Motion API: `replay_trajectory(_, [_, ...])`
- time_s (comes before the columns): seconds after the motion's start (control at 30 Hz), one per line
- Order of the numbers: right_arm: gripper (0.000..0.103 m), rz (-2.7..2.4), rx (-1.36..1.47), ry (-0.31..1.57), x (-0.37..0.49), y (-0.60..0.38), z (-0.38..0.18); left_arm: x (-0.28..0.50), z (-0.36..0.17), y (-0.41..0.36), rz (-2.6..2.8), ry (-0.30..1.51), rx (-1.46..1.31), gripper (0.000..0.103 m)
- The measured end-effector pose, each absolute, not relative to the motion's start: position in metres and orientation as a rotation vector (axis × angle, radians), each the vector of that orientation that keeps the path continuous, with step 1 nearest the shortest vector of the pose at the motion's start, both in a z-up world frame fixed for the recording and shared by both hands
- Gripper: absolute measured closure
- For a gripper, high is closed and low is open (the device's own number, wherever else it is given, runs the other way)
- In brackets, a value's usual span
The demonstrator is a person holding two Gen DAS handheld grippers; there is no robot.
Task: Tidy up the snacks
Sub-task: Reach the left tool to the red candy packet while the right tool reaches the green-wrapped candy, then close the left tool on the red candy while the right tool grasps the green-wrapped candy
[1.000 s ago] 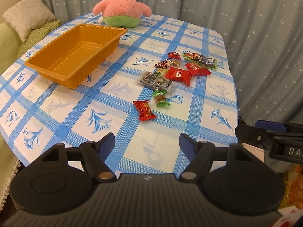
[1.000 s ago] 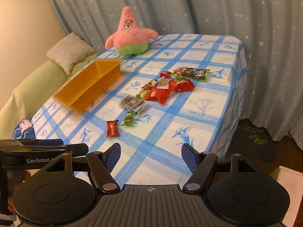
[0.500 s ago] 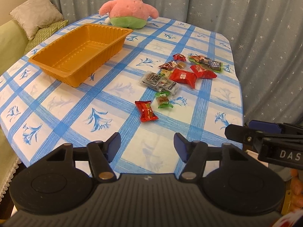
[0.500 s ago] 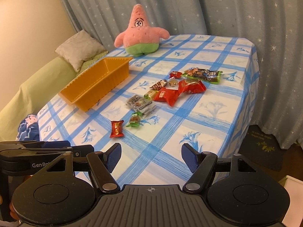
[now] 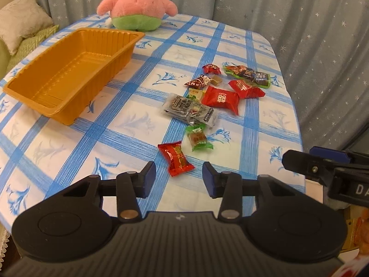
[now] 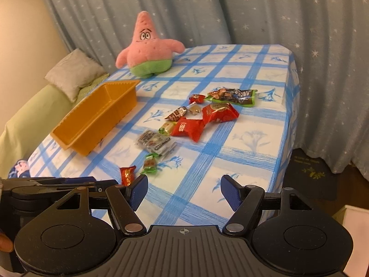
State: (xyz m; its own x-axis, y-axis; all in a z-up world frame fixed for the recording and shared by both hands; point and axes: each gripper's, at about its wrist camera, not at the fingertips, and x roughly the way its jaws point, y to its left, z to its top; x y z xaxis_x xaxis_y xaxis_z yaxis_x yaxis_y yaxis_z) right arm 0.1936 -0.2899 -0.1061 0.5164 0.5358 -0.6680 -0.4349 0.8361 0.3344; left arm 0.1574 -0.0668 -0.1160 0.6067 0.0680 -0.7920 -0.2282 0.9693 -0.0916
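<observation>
Several wrapped snacks lie scattered on the blue-checked tablecloth (image 5: 129,124). Nearest is a small red candy packet (image 5: 176,158) (image 6: 127,175), with a green-wrapped candy (image 5: 197,137) (image 6: 150,163) just beyond it. Farther off lie a clear grey packet (image 5: 189,109), a red pouch (image 5: 221,98) and a green-edged bag (image 5: 249,73). An empty orange tray (image 5: 69,78) (image 6: 99,120) stands to the left. My left gripper (image 5: 178,177) hovers just short of the red packet; its jaws are closing and nothing is pressed between them. My right gripper (image 6: 183,191) stands open over the near table edge, holding nothing.
A pink star plush toy (image 5: 137,4) (image 6: 148,48) sits at the table's far end before a starred curtain (image 6: 253,11). A pillow (image 6: 73,73) and green couch lie to the left. The table's right edge drops to a dark floor mat (image 6: 309,175).
The left gripper has moved forward and lower toward the red packet, and its jaws have narrowed. The right gripper has crept forward with its jaws unchanged.
</observation>
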Motion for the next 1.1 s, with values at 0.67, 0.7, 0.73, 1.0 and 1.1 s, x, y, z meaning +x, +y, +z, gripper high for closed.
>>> replay_trajectory(0.67, [0.032, 0.529, 0.135, 0.875, 0.211, -0.285, -0.115, 0.195, -0.143, -0.054, 0.159, 0.962, -0.201, 0.076])
replay_trajectory(0.7, [0.032, 0.529, 0.136, 0.876, 0.211, -0.285, -0.116, 0.196, -0.144, -0.054, 0.162, 0.965, -0.198, 0.077])
replay_trajectory(0.73, [0.032, 0.53, 0.137, 0.876, 0.212, -0.285, -0.116, 0.197, -0.146, -0.053, 0.164, 0.967, -0.199, 0.078])
replay_trajectory(1.0, [0.033, 0.552, 0.126, 0.883, 0.217, -0.278, -0.118, 0.2, -0.147, -0.051, 0.158, 0.959, -0.181, 0.084])
replay_trajectory(1.1, [0.033, 0.572, 0.111, 0.881, 0.218, -0.271, -0.12, 0.199, -0.146, -0.048, 0.162, 0.959, -0.177, 0.085])
